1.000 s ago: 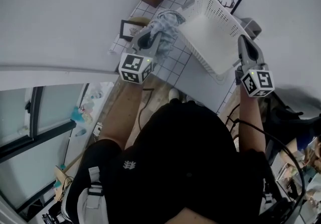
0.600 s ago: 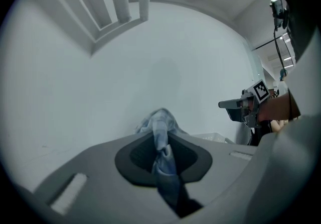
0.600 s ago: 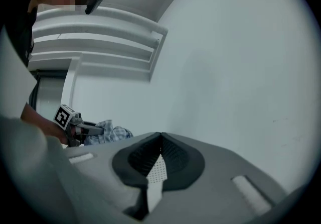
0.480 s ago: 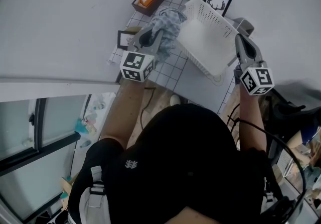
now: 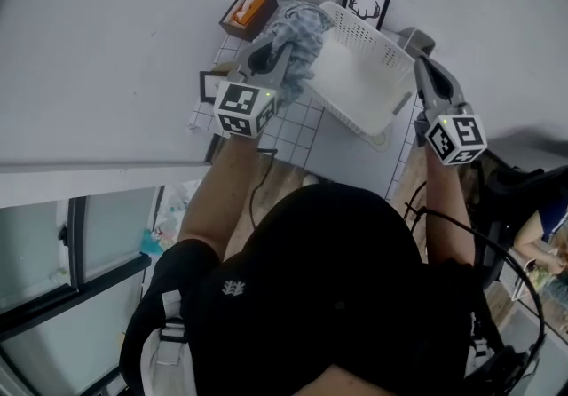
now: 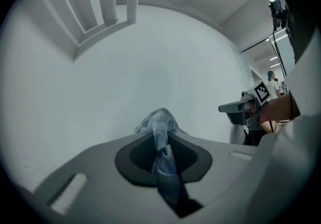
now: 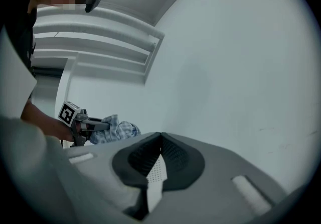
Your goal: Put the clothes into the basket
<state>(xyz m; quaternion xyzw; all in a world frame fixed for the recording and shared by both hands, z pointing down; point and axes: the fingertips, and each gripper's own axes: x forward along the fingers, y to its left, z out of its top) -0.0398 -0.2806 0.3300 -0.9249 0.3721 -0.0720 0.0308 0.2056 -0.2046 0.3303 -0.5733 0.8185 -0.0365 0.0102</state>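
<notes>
A blue checked cloth [image 5: 298, 30] hangs bunched from my left gripper [image 5: 280, 55], which is shut on it; in the left gripper view the cloth [image 6: 161, 160] runs pinched between the jaws. The cloth touches the left rim of the white perforated basket [image 5: 359, 66], which is raised and tilted over the table. My right gripper [image 5: 417, 70] is shut on the basket's right rim, and the right gripper view shows the perforated wall [image 7: 154, 175] clamped between the jaws. The basket's inside looks empty.
On the white gridded table [image 5: 297, 132] stand a brown tissue box [image 5: 248, 11], an antler picture frame [image 5: 366, 5] and a small frame [image 5: 209, 86]. A grey object [image 5: 414, 37] lies behind the basket. The person's black-clad body fills the lower view.
Both grippers have moved up and away in the head view, carrying the cloth and the basket with them. The cloth stays at the basket's left rim.
</notes>
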